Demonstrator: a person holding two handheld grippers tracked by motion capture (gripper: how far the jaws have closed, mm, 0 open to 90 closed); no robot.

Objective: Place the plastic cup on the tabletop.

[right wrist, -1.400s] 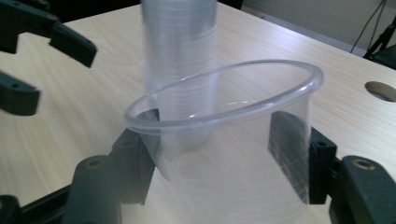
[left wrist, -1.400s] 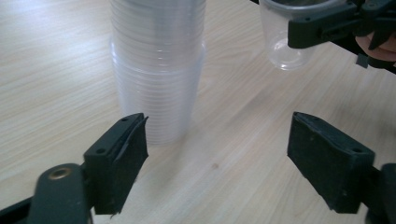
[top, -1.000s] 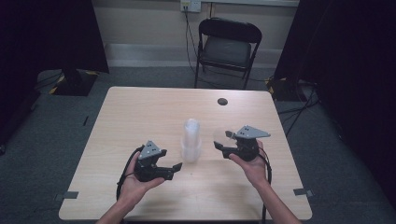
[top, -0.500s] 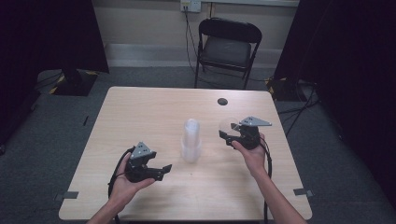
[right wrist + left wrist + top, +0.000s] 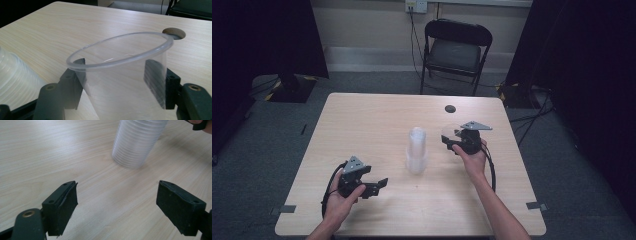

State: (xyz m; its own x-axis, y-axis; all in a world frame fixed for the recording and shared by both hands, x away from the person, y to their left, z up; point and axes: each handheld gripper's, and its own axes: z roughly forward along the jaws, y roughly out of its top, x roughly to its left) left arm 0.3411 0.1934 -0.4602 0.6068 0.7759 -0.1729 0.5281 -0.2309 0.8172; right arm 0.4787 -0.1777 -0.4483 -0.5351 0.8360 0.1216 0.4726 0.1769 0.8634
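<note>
R gripper [image 5: 451, 140] pinched a clear plastic cup [image 5: 120, 75], rim up, above the table [image 5: 362, 130], just right of the cup stack [image 5: 417, 150] at center. L gripper [image 5: 379, 184] sat spread wide, empty, near front-left of stack.

left tool [image 5: 379, 184] pulled back toward the near edge, right tool [image 5: 451, 139] lifted clear cup [image 5: 120, 75] off stack [image 5: 417, 150]

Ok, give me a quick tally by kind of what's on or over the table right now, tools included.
Stacks of clear cups: 1
Single clear cups, held in the right tool: 1
Handheld tools: 2, the right one and the left tool, open and empty
Total: 4
</note>
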